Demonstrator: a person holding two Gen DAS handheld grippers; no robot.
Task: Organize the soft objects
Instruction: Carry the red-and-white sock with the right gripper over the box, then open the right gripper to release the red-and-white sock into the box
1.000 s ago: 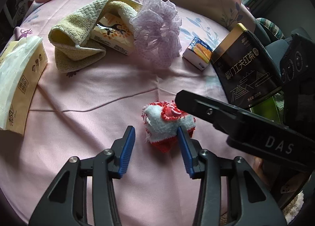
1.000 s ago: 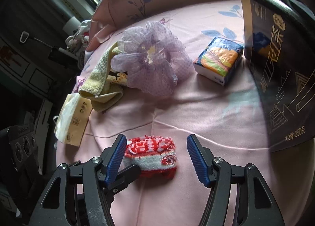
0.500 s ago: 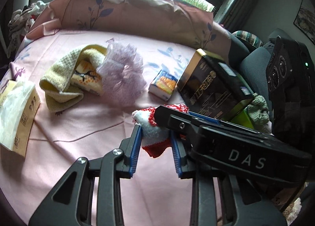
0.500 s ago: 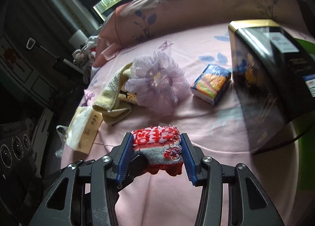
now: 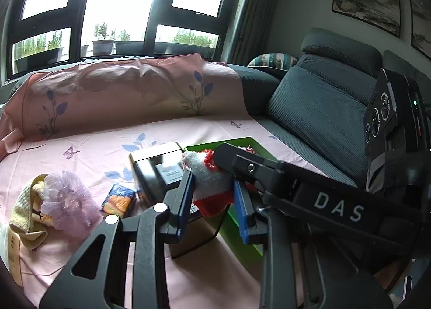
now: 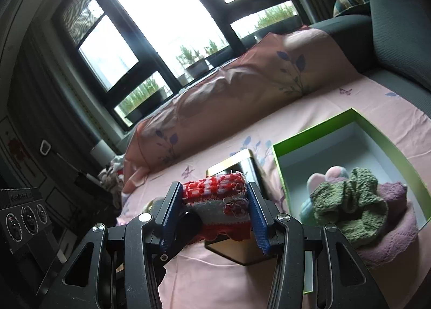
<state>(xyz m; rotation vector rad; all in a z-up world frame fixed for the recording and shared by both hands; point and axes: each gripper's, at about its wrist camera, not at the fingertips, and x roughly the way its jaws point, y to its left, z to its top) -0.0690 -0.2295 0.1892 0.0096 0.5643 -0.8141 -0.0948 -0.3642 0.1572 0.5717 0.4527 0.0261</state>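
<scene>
Carrying a red-and-white knitted cloth [image 6: 215,198] mid-frame, the left gripper [image 5: 212,201] and right gripper [image 6: 214,210] both pinch it above the pink sheet [image 6: 221,282]. Next likely comes a swing right to the green box [image 6: 377,131], then release. A second ago the cloth lay on the sheet between spread fingers.

Knitted cloth [image 6: 215,196]: coarse red-and-white yarn, frayed threads at its 3 o'clock edge.
Tin [image 5: 161,171]: glossy dark metal, mirror-like sides, gold rim.
Box [image 6: 317,134]: smooth card, matt green outside, white inside.
Scrunchie [image 6: 347,201]: rough green knit.
Sheet [image 5: 94,147]: matt pink cotton, creased.
Mesh puff [image 5: 67,201]: sheer lilac netting.
Hand-held gripper pads [image 6: 257,220]: ribbed blue plastic on matt black arms.
</scene>
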